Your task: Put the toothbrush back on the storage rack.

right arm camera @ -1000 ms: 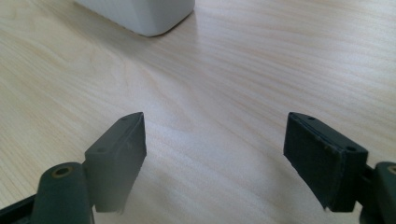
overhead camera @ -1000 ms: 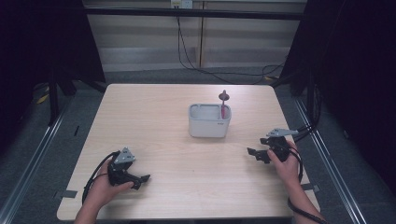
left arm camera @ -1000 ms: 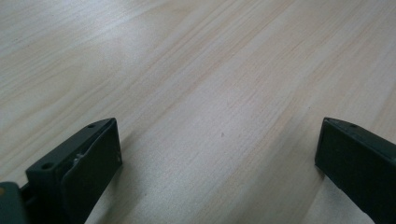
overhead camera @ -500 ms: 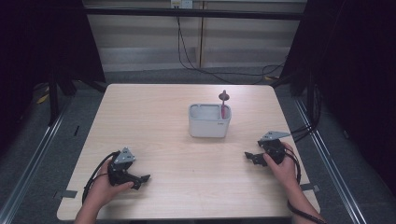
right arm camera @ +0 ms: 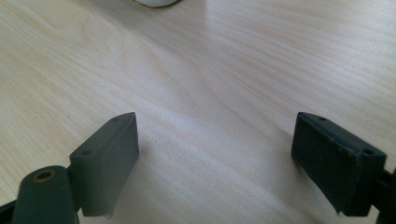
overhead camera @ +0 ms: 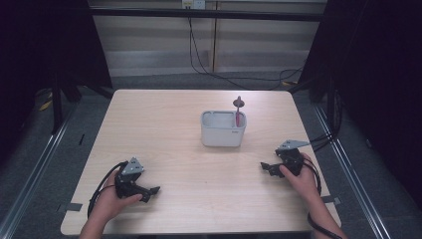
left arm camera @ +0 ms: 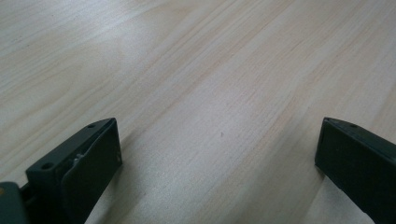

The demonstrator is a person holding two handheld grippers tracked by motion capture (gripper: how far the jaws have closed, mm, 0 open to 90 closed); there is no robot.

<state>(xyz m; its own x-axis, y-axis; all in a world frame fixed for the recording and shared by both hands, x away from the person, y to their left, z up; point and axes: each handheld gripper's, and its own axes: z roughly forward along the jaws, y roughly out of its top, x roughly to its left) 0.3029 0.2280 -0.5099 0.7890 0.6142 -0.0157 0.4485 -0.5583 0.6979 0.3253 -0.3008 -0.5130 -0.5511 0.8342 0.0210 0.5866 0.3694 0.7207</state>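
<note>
A white tub stands at the table's middle with a pink-handled utensil upright in its right end. My left gripper rests low on the wood near the front left. In the left gripper view its jaws stand wide apart over bare wood, so it is open. My right gripper lies at the right side and points left. Its jaws have just been opening and stand wide with nothing between them. The tub's rounded base shows at the top of the right gripper view.
The light wooden table has dark floor and metal rails on both sides. Cables trail from each gripper toward the front edge. Behind the table, wires hang down a pale wall panel.
My right gripper has slid a little toward the front edge of the table. The left gripper, the tub and the utensil have kept their places.
</note>
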